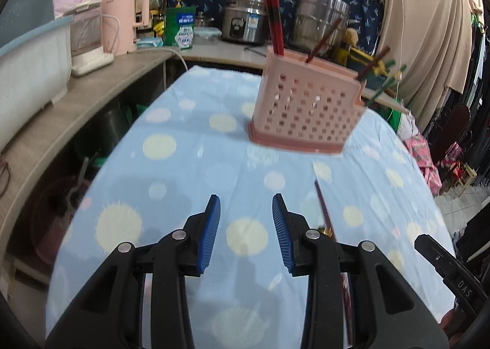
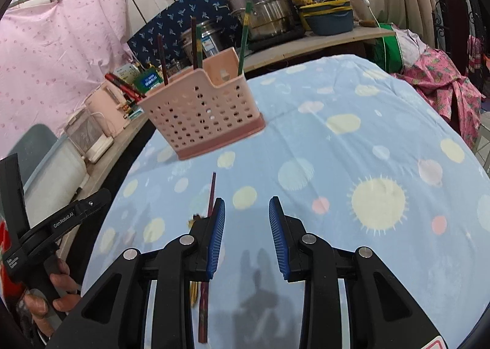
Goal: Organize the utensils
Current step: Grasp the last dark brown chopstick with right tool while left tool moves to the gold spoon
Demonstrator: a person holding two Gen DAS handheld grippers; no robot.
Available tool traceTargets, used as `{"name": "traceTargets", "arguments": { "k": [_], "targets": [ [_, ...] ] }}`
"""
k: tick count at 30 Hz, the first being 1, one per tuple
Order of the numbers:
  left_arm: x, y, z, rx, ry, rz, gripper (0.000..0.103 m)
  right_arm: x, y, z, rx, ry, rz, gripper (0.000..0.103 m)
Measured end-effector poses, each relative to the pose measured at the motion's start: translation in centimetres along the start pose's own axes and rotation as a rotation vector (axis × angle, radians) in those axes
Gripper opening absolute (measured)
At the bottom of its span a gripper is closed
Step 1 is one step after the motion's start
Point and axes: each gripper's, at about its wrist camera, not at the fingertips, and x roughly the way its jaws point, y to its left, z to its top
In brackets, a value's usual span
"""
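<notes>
Left tongs (image 1: 246,205) and right tongs (image 2: 246,206) both part-open and empty above the dotted blue cloth (image 1: 190,171) on the counter, a dark red chopstick (image 2: 208,245) lying flat between them, pink utensil basket (image 2: 199,113) standing upright beyond with chopsticks inside.

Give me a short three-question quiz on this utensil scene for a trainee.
1. True or false: the pink basket already holds chopsticks.
2. Where does the loose dark chopstick lie relative to the two hand-held grippers?
3. Is anything between the fingers of the left hand-held gripper or the right hand-held gripper? A yes, B no.

Key: 1 true. 2 on the spotted cloth, between them: right of the left one, left of the right one. 3 B.
</notes>
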Motion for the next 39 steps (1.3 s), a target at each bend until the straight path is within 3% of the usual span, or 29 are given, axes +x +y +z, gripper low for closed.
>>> {"name": "traceTargets", "arguments": {
  "k": [7, 15, 23, 39],
  "targets": [
    [0.2, -0.2, -4.7, 0.011, 0.090, 0.000, 0.034, -0.4, 1.5, -4.8, -0.107, 0.067, -0.035, 0.030],
    [-0.1, -0.2, -7.2, 0.011, 0.133, 0.010, 0.034, -0.7, 4.2, -8.6, -0.215, 0.115, -0.013, 0.030],
    [-0.1, -0.3, -8.2, 0.016, 0.162, 0.006, 0.034, 0.0, 5.6, -10.0, -0.246, 0.150, -0.005, 0.030],
    [0.0, -1.0, -8.7, 0.039, 0.160, 0.010, 0.042, 0.6, 4.9, -10.3, -0.243, 0.155, -0.032, 0.010]
  ]
}}
